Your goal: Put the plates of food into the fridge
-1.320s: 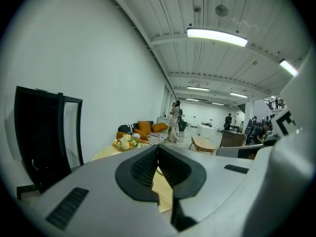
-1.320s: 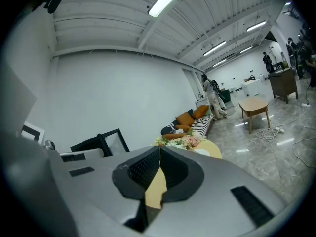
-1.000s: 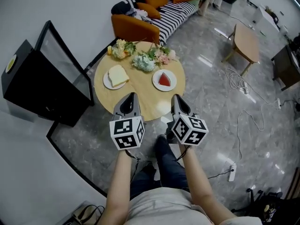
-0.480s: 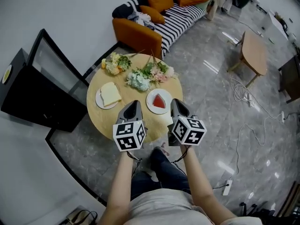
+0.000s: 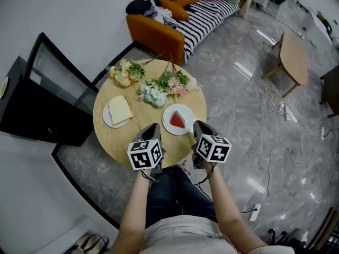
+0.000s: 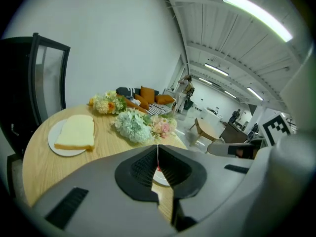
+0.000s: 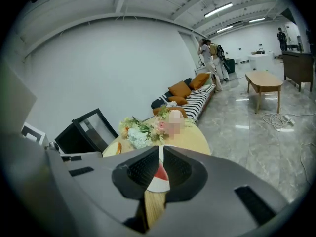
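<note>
Both jaw pairs pressed together, empty, left gripper (image 5: 152,126) and right gripper (image 5: 199,124) held over the near edge of the round table (image 5: 123,143), bread plate (image 5: 118,111) at left, watermelon plate (image 5: 178,119) just ahead of right gripper, flowers (image 5: 159,87) beyond, fridge (image 5: 33,115) beside table, glass door open.

The fridge (image 5: 38,115) runs off the head view's left edge.

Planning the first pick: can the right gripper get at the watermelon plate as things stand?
Probably yes. The watermelon plate lies just ahead of the right gripper on the round table, with nothing between them; the flowers sit beyond it. The jaws are shut, so they must open first.
</note>
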The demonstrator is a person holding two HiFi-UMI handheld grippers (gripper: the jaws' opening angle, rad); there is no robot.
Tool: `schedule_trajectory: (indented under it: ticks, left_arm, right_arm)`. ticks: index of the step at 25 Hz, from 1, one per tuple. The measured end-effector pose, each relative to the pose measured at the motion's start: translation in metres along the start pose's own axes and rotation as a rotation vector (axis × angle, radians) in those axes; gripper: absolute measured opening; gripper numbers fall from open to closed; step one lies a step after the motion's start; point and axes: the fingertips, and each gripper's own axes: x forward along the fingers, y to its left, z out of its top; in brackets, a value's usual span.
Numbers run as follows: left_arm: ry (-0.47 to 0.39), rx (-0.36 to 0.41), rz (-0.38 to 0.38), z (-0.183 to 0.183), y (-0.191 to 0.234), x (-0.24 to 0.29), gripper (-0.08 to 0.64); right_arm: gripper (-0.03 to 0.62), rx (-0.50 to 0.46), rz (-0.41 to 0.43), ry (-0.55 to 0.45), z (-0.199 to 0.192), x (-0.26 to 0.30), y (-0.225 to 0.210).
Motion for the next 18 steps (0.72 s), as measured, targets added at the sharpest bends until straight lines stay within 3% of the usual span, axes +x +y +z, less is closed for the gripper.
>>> schedule_trajectory:
  ticks: [4,9,11,12,18]
  left_arm:
    - [0.113,-0.003,-0.024,-0.029,0.004,0.021,0.009]
    - [0.208,-0.1,-0.036,-0.053,0.013,0.047,0.009]
    - [0.251,-0.119,-0.043,-0.06,0.016,0.056,0.009]
    - [0.267,-0.126,-0.043,-0.063,0.018,0.06,0.009]
    - [0.332,-0.175,-0.054,-0.069,0.027,0.076,0.023]
  right_arm:
    - [0.017,0.01,-0.021,0.059,-0.017,0.013,-0.014]
    - [0.02,0.026,-0.017,0.146,-0.031,0.031,-0.033]
    - [0.056,0.039,0.001,0.191,-0.038,0.039,-0.038]
    - [0.081,0.049,0.01,0.214,-0.041,0.043,-0.04]
    - [0.095,0.069,0.015,0.3,-0.051,0.061,-0.052]
